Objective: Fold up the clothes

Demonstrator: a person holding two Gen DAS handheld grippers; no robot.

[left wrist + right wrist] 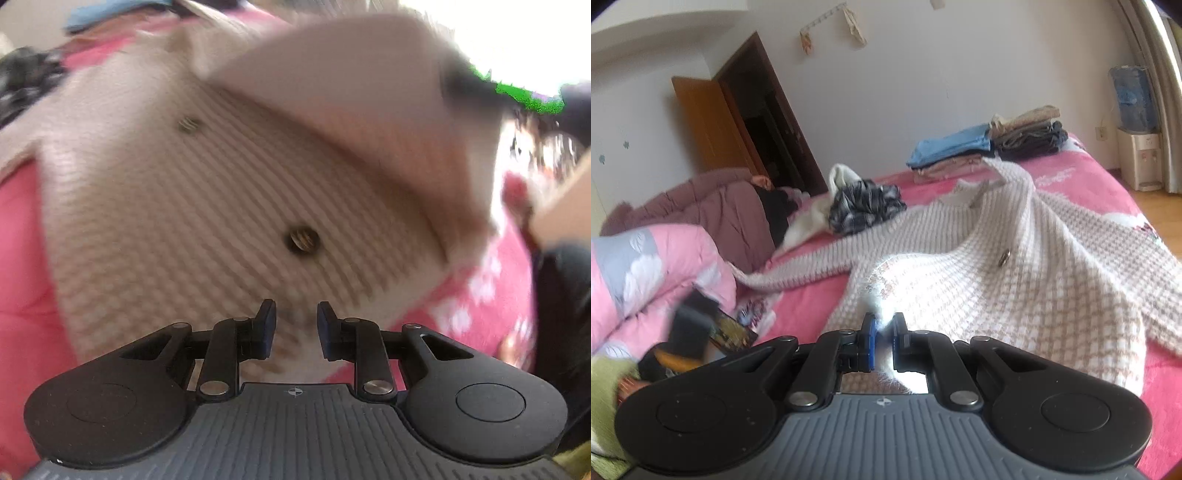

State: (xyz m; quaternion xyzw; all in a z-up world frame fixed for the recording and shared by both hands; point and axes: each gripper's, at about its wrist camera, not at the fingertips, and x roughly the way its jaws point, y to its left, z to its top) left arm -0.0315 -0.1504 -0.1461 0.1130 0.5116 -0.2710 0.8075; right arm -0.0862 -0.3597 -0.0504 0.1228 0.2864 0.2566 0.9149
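Observation:
A cream and beige knitted cardigan (1027, 280) with metal buttons (303, 239) lies spread on a pink bed sheet (809, 306). My right gripper (882, 326) is shut on a fuzzy edge of the cardigan and lifts it off the bed. My left gripper (291, 317) is open, low over the cardigan's front (155, 221), with nothing between its fingers. In the left wrist view a flap of the cardigan (351, 122) hangs raised over the body; this view is blurred.
Two stacks of folded clothes (990, 146) sit at the far side of the bed. A crumpled plaid garment (864, 208) lies on a white one. A pink duvet (646, 280) and a mauve quilt (701, 210) lie on the left. A water dispenser (1137, 125) stands far right.

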